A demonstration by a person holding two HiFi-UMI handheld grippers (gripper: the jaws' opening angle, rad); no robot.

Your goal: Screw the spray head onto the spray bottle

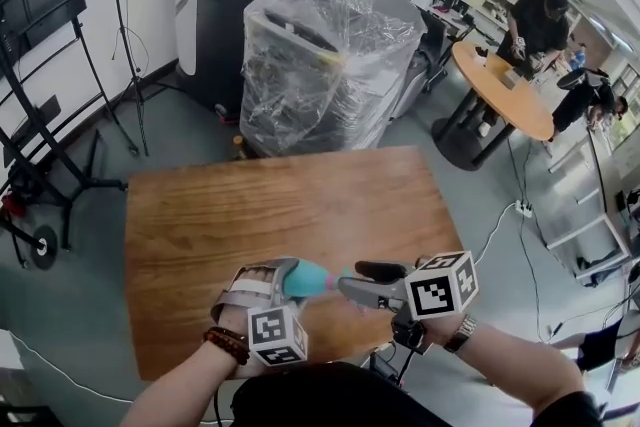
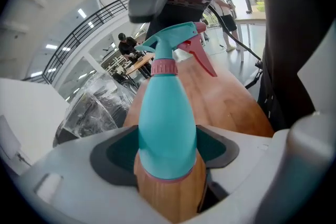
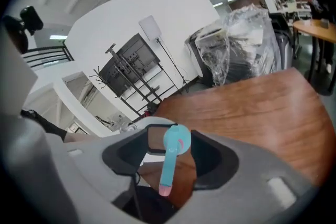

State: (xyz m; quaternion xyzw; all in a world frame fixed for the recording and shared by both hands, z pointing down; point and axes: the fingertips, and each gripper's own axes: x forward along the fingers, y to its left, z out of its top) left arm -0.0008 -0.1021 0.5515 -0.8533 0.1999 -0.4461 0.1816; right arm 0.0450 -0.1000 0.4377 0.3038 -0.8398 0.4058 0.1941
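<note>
A teal spray bottle (image 1: 310, 280) hangs above the near edge of the wooden table (image 1: 280, 205), lying roughly level with its neck toward the right. My left gripper (image 1: 290, 277) is shut on its body (image 2: 167, 123). On the neck sits the teal spray head (image 2: 173, 42) with a pink collar (image 2: 164, 67) and pink trigger (image 2: 202, 57). My right gripper (image 1: 350, 283) reaches in from the right. In the right gripper view the spray head (image 3: 176, 140) lies between the jaws of my right gripper (image 3: 173, 152) with a gap on each side, so it is open.
Beyond the table stand a plastic-wrapped machine (image 1: 330, 65) and black bins (image 1: 225, 5). A black wheeled stand (image 1: 40, 145) is at the left. At the right a person sits at a round wooden table (image 1: 500, 85). Cables run over the floor (image 1: 500, 225).
</note>
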